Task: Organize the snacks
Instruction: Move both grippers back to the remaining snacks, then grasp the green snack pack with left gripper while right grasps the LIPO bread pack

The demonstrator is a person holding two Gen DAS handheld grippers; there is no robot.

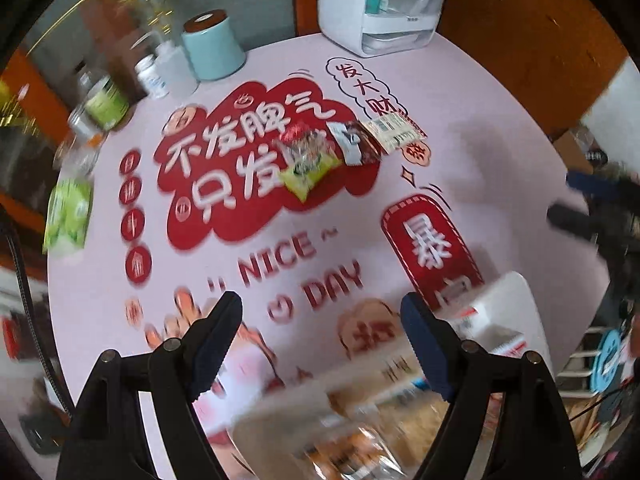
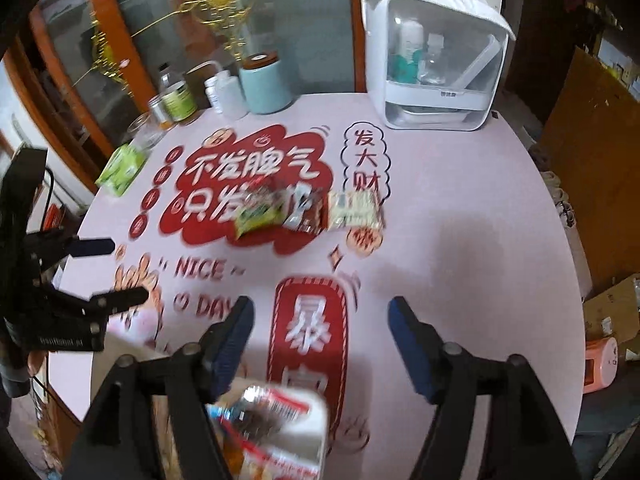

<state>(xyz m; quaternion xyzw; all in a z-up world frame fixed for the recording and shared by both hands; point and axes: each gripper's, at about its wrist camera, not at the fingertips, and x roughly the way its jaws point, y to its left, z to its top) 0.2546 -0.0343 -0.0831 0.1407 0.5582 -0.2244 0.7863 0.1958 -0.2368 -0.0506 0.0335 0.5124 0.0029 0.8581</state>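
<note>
Three snack packets lie in a row mid-table on the pink printed cloth (image 1: 480, 152): a yellow-green packet (image 1: 308, 168), a dark brown packet (image 1: 354, 142) and a pale packet with a barcode (image 1: 394, 130). They also show in the right wrist view as the green packet (image 2: 260, 214), the brown packet (image 2: 304, 212) and the pale packet (image 2: 354, 210). A white container (image 2: 304, 420) holding several snack packets sits at the near edge, also seen in the left wrist view (image 1: 500, 312). My left gripper (image 1: 320, 340) is open and empty above the near cloth. My right gripper (image 2: 320, 344) is open and empty above the container.
A white dispenser box (image 2: 432, 80) stands at the back. A blue canister (image 2: 266, 84), white bottles (image 2: 226, 94), jars (image 2: 176, 100) and a green pack (image 2: 122, 168) line the back left edge. Cardboard boxes (image 2: 616, 312) stand to the right, off the table.
</note>
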